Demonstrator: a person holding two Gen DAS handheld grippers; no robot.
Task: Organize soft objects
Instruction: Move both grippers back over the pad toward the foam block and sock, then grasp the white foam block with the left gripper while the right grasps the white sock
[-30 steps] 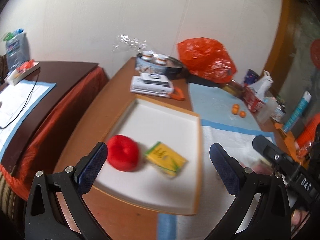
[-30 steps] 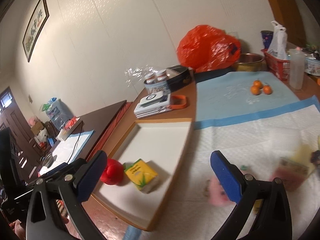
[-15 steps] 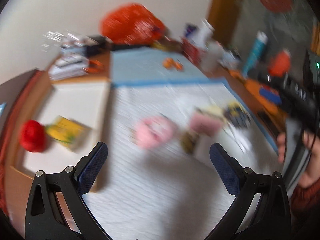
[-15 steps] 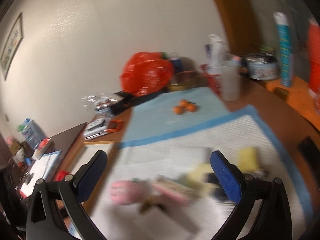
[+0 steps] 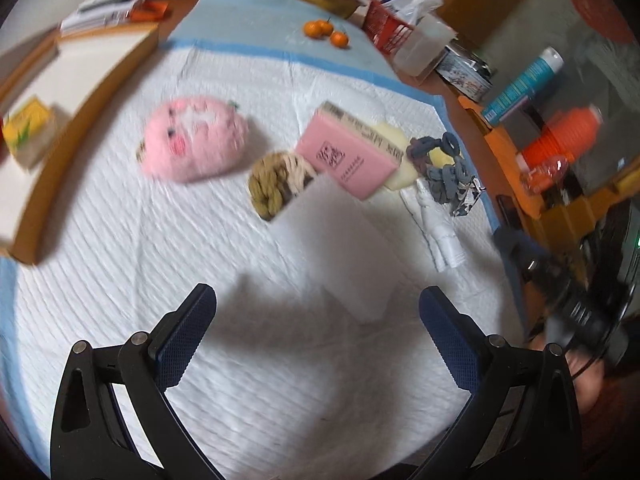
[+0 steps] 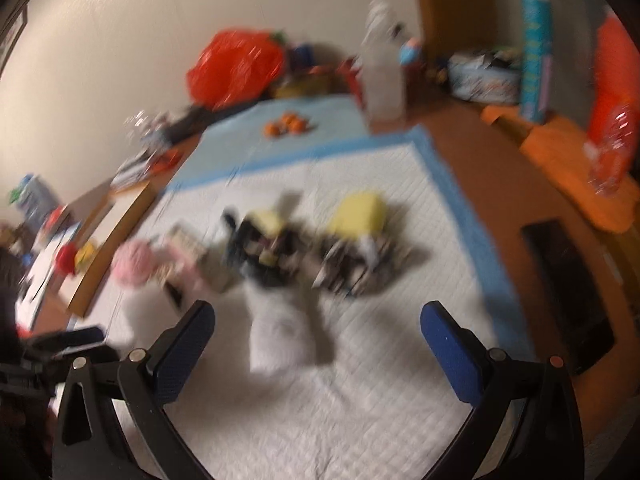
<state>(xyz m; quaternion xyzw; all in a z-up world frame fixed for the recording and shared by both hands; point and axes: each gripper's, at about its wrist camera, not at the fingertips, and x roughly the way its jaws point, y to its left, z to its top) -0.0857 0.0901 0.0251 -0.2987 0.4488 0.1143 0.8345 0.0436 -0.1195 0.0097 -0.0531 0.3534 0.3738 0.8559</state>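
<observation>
Left gripper: fingers spread wide, nothing between them. Right gripper: fingers spread wide, nothing between them.

**Counter and what's on it**

Brown counter carries a white quilted pad, a blue pad behind it, and a wood-rimmed tray to the left. On the white pad: pink plush, yarn ball, pink packet, white block. Three oranges on blue pad.
</observation>
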